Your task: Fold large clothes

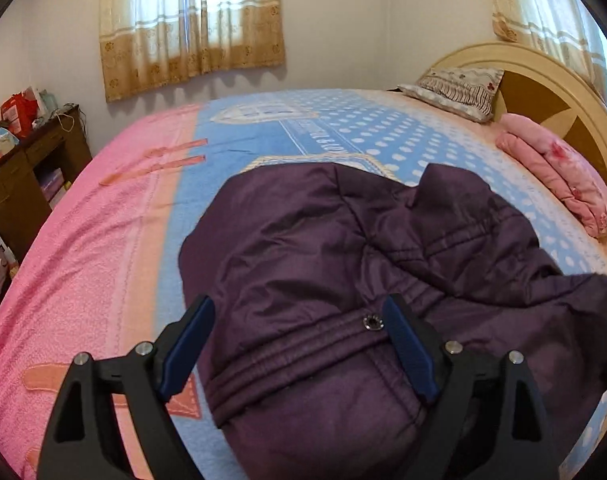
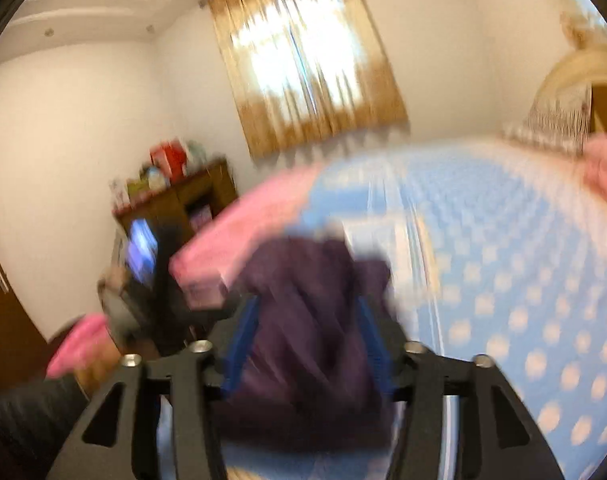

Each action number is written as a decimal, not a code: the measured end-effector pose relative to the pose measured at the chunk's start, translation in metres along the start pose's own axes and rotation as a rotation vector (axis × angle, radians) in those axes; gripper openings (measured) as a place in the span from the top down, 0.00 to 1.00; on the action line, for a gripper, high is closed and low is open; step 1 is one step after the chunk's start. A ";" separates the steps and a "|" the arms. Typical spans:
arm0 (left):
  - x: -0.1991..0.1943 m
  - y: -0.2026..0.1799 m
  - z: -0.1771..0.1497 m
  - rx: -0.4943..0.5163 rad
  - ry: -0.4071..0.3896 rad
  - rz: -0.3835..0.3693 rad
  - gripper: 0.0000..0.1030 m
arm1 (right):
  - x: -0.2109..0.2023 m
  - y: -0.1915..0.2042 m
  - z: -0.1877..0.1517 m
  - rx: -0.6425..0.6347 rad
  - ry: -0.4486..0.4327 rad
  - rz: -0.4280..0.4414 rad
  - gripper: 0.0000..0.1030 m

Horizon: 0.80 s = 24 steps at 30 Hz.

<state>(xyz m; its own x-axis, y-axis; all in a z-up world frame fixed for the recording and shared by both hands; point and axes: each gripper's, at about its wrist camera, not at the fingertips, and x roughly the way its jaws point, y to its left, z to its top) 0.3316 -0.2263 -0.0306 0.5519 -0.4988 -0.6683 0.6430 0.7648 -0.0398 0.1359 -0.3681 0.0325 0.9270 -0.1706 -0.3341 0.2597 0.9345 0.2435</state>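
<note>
Jacket is lying bunched on the bed. Left gripper is hovering over its hem, jaws released, lining up a grab. Right gripper at 3 o'clock: jaws straddling jacket fabric, grip unclear through blur.

Both wrist views—close above shared bed

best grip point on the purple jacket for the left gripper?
Likely the ribbed hem band by the snap on the jacket. It lies flat and nearest, between the open left gripper; come straight down from the near edge.
</note>
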 end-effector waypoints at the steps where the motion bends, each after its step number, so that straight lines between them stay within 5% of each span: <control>1: 0.004 -0.003 0.002 -0.002 0.005 0.002 0.14 | 0.002 0.004 0.013 0.030 -0.024 0.035 0.15; 5: 0.007 -0.016 0.006 0.035 0.012 0.042 0.14 | 0.053 0.004 0.049 0.192 0.015 0.230 0.15; 9: -0.002 -0.013 -0.007 0.055 -0.018 0.073 0.12 | 0.139 -0.039 0.027 0.343 0.195 0.167 0.15; 14: 0.003 -0.006 -0.015 0.017 -0.009 0.096 0.00 | 0.186 -0.092 -0.032 0.362 0.329 -0.041 0.15; 20: 0.016 -0.030 -0.014 0.084 0.007 0.180 0.00 | 0.191 -0.110 -0.057 0.331 0.310 -0.149 0.15; 24: 0.024 -0.031 -0.013 0.070 0.026 0.190 0.00 | 0.199 -0.132 -0.072 0.394 0.319 -0.132 0.15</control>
<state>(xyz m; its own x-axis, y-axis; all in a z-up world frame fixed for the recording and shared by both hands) 0.3182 -0.2565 -0.0547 0.6538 -0.3369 -0.6775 0.5645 0.8135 0.1402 0.2663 -0.5030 -0.1319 0.7667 -0.1177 -0.6312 0.5079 0.7125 0.4841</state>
